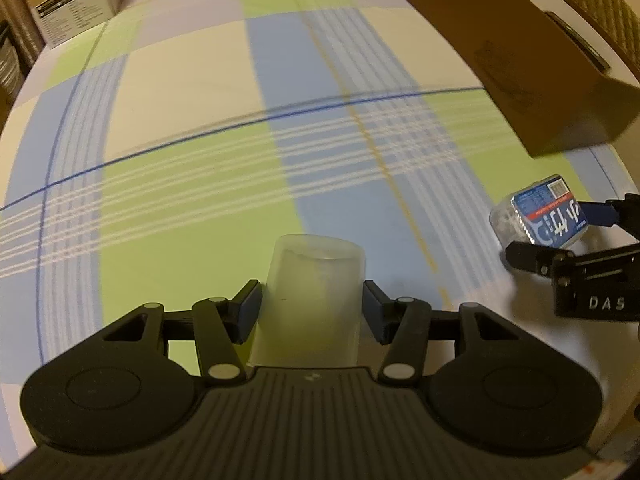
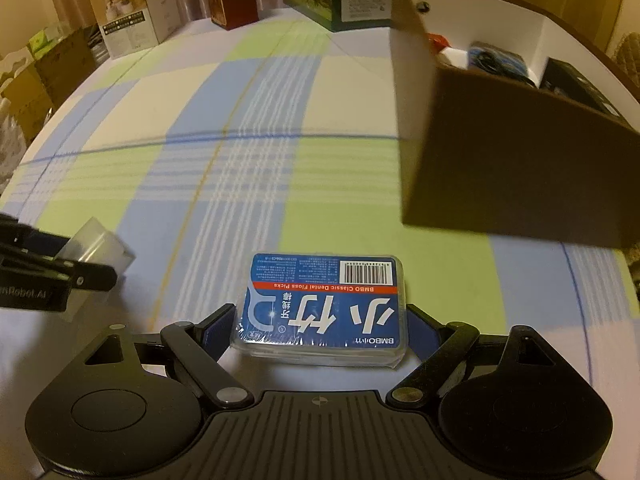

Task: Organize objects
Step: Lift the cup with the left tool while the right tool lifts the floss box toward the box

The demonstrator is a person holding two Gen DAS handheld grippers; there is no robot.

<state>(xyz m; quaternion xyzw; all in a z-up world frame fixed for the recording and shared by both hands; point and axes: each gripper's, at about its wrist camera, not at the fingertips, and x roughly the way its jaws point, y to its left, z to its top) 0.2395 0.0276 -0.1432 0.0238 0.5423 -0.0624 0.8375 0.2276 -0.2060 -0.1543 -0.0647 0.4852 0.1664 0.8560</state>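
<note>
A translucent plastic cup (image 1: 316, 280) sits between the blue pads of my left gripper (image 1: 312, 304), which is shut on its sides above the plaid tablecloth (image 1: 192, 92). In the right wrist view the same cup (image 2: 100, 244) shows at the far left. My right gripper (image 2: 322, 322) is shut on a clear floss-pick box with a blue label (image 2: 324, 308), pads pressing its two short ends. That floss box (image 1: 538, 212) also appears at the right edge of the left wrist view. Both grippers point steeply down at the table.
An open brown cardboard box (image 2: 500, 152) stands at the right, with several items inside it; its side (image 1: 500, 40) fills the upper right of the left wrist view. Product cartons (image 2: 128, 12) line the table's far edge.
</note>
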